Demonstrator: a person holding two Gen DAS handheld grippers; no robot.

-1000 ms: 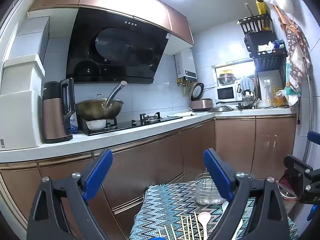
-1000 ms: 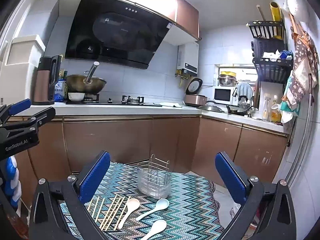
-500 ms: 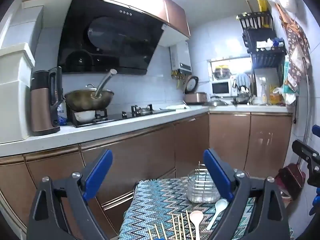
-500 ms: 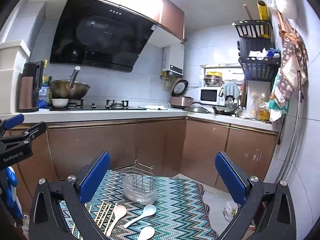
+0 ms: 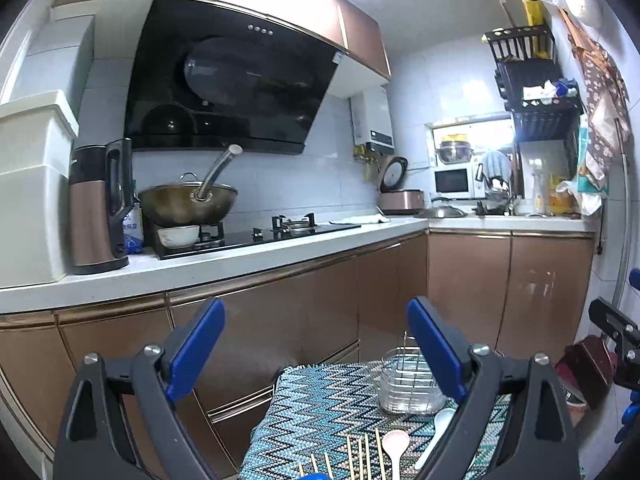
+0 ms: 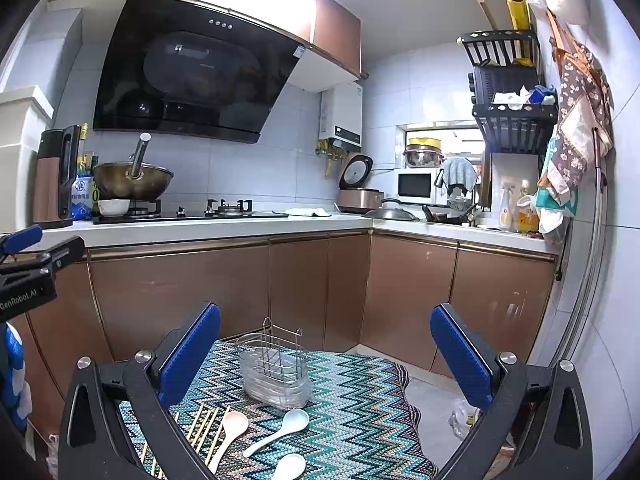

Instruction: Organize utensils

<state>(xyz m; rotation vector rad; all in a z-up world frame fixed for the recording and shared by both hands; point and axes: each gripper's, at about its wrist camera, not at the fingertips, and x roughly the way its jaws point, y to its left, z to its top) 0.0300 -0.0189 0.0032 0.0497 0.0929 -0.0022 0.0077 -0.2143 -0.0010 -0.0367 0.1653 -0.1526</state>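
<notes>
A wire and clear plastic utensil holder (image 6: 275, 372) (image 5: 408, 384) stands empty on a small table with a zigzag-patterned cloth (image 6: 360, 408) (image 5: 320, 412). In front of it lie three pale spoons: a pinkish one (image 6: 230, 428) (image 5: 394, 446), a light blue one (image 6: 282, 428) (image 5: 440, 426) and a white one (image 6: 290, 465). Several wooden chopsticks (image 6: 200, 428) (image 5: 360, 456) lie side by side to the left of the spoons. My right gripper (image 6: 326, 348) is open above the table with nothing in it. My left gripper (image 5: 316, 344) is open too, over the table's left edge.
A kitchen counter (image 6: 224, 226) with brown cabinets (image 6: 300, 292) runs behind the table and turns along the right wall. On it stand a wok (image 6: 132, 180) on the hob, a kettle (image 5: 100, 208), a rice cooker (image 6: 358, 196) and a microwave (image 6: 416, 186). Floor (image 6: 432, 404) shows right of the table.
Both grippers stay open. The views have shifted a little: the table and holder sit slightly lower and nearer than half a second ago. The utensils have not moved.
</notes>
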